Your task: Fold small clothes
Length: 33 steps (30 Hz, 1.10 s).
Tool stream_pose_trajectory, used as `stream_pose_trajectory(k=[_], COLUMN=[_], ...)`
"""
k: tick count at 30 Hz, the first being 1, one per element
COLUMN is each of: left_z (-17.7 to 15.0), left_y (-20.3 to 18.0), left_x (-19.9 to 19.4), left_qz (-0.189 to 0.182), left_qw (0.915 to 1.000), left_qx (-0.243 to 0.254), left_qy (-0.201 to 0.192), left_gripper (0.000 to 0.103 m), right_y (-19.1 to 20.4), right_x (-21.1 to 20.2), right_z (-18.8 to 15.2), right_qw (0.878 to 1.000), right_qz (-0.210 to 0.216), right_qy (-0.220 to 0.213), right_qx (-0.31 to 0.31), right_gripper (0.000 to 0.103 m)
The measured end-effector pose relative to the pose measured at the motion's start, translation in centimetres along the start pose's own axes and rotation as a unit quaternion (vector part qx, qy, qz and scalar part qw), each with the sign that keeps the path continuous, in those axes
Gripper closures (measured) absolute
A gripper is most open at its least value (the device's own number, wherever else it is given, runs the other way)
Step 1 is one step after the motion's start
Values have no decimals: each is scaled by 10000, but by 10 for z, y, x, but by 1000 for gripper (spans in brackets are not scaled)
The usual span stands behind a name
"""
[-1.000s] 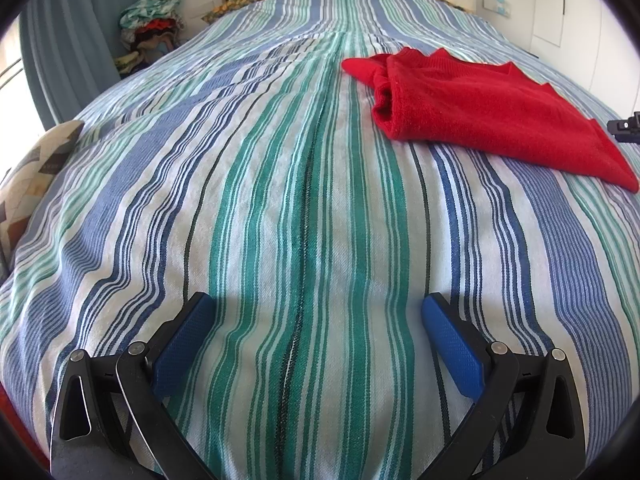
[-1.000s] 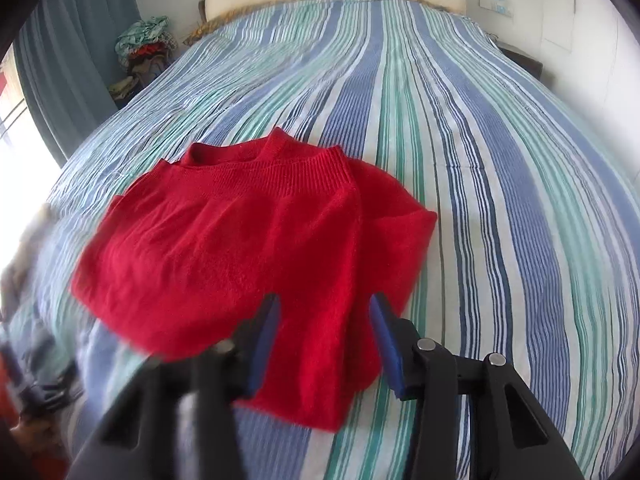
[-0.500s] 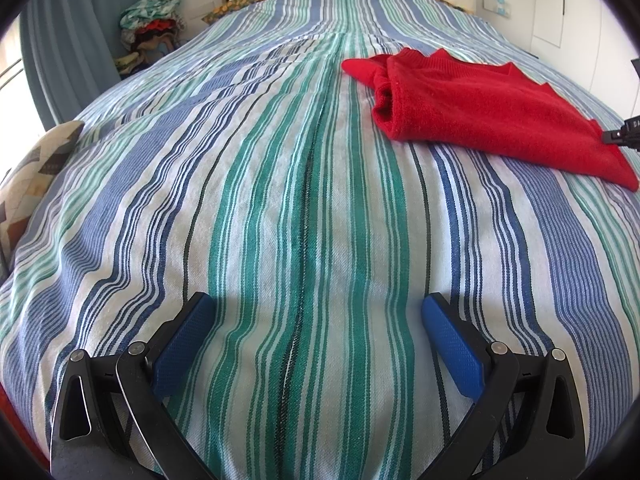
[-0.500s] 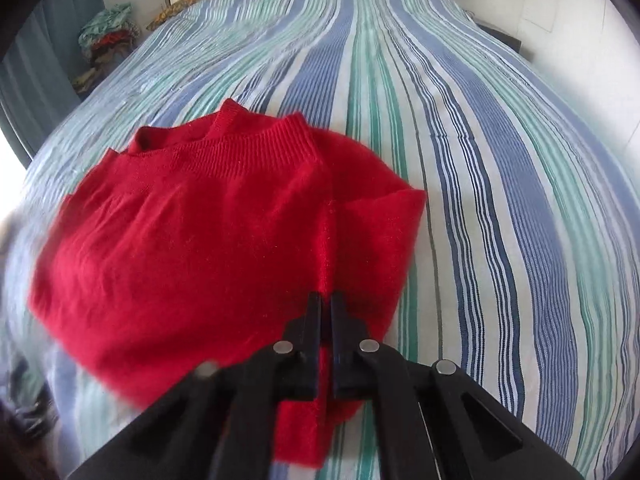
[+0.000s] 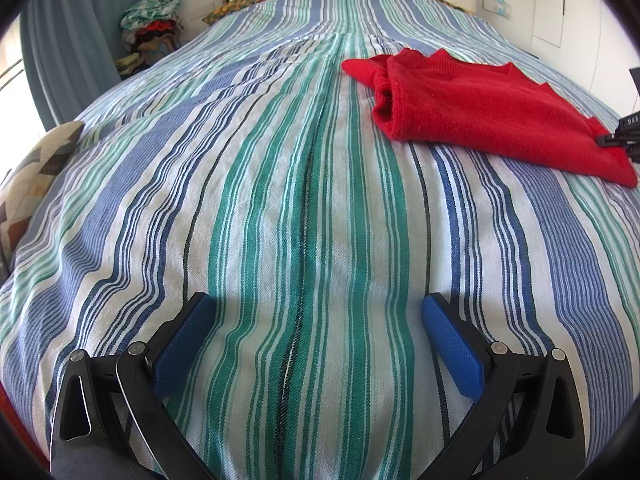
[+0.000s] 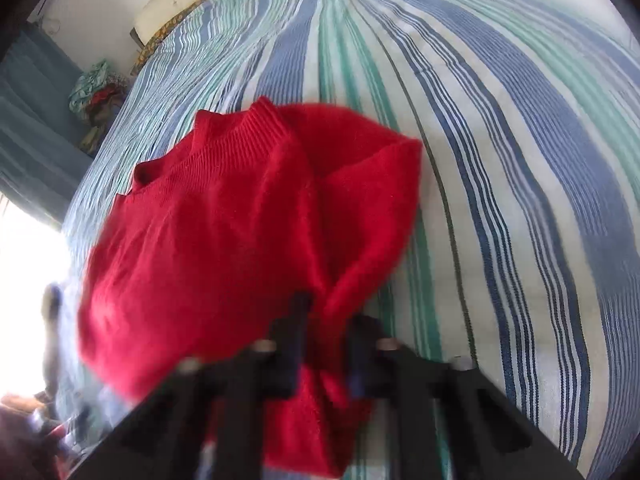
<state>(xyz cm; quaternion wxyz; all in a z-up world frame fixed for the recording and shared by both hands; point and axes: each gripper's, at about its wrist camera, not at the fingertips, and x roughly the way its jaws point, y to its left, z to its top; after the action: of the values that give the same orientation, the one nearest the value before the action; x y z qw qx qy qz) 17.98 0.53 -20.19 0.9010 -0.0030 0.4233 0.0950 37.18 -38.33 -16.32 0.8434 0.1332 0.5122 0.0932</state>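
The right gripper (image 6: 324, 344), now clamped on the red sweater (image 6: 240, 224), lifts its near edge; the left gripper (image 5: 316, 340) hovers, fingers apart, over the striped bed (image 5: 280, 200).

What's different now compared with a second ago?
The right gripper went from open over the red sweater to shut on its near edge, and now lifts that bunched edge, the view tilting. The left gripper stayed open and still above the striped bedspread.
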Motion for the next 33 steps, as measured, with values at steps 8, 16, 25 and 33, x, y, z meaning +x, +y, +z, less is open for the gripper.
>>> stream_pose_trajectory(k=[8, 16, 25, 33], left_z=[1, 3, 3, 4], left_y=[-1, -1, -2, -3], left_x=[1, 2, 2, 3], left_qz=[16, 14, 45, 38], left_qw=[10000, 10000, 10000, 10000], left_qx=[11, 16, 26, 3], left_qy=[33, 54, 62, 62], left_gripper=[0, 0, 0, 0], right_y=[144, 319, 315, 262], right_x=[-53, 16, 46, 8], right_z=[26, 0, -21, -18], right_qw=[9915, 9724, 9456, 9761], right_qz=[226, 600, 2940, 1342], right_qy=[-502, 163, 999, 263], right_qx=[-1175, -2251, -975, -1691], right_gripper=[92, 92, 42, 73])
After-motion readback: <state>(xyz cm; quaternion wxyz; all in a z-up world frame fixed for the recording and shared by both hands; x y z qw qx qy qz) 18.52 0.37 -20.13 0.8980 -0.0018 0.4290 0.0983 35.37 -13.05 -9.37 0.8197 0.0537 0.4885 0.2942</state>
